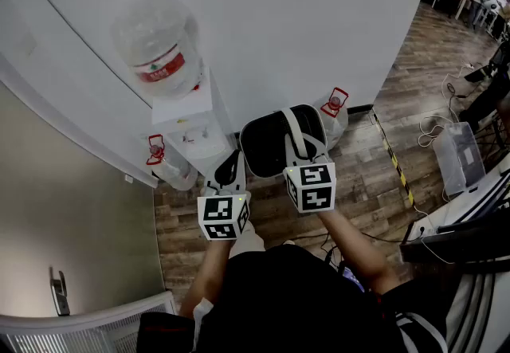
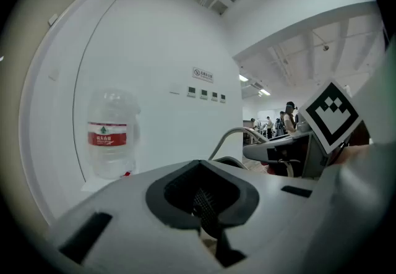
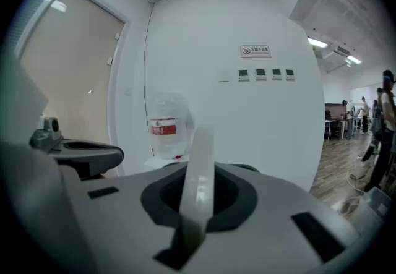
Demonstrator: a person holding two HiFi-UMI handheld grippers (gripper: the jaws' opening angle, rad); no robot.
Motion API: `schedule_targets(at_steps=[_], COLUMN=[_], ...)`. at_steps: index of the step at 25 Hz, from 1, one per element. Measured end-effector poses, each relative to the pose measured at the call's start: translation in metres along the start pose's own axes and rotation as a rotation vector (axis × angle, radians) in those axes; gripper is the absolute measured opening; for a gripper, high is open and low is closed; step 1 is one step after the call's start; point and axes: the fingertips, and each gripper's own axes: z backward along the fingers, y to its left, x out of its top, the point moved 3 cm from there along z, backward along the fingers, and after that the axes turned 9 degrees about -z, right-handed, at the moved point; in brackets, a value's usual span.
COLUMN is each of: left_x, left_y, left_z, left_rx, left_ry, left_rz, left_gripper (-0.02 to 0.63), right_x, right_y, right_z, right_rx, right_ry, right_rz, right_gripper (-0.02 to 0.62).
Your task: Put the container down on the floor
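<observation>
Head camera above, two gripper cameras nearly level.
Head view looks steeply down; both gripper views face forward, all three sharing the clear, red-labelled plastic water bottle [image 2: 110, 133].

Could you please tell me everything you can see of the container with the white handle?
The container is a round bin seen from above: pale rim, dark inside, plastic by the look. A flat white handle arches over its mouth, and the right gripper is shut on that handle. It appears to hang upright above the wood floor, before the water dispenser. The left gripper sits by its left rim; contact is unclear.
</observation>
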Motion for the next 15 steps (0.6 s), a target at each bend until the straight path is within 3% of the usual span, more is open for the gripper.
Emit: schedule_targets(at_steps=[15], left_x=[-0.0028], left_y=[-0.0045], left_z=[-0.007], left_rx=[-0.022], left_ry=[0.004], left_rz=[0.011], left_gripper=[0.015], right_x=[-0.0052], right_y=[-0.0021], right_z=[-0.0057], right_rx=[0.01], right_ry=[0.018], right_rz=[-0.038], right_gripper=[0.032])
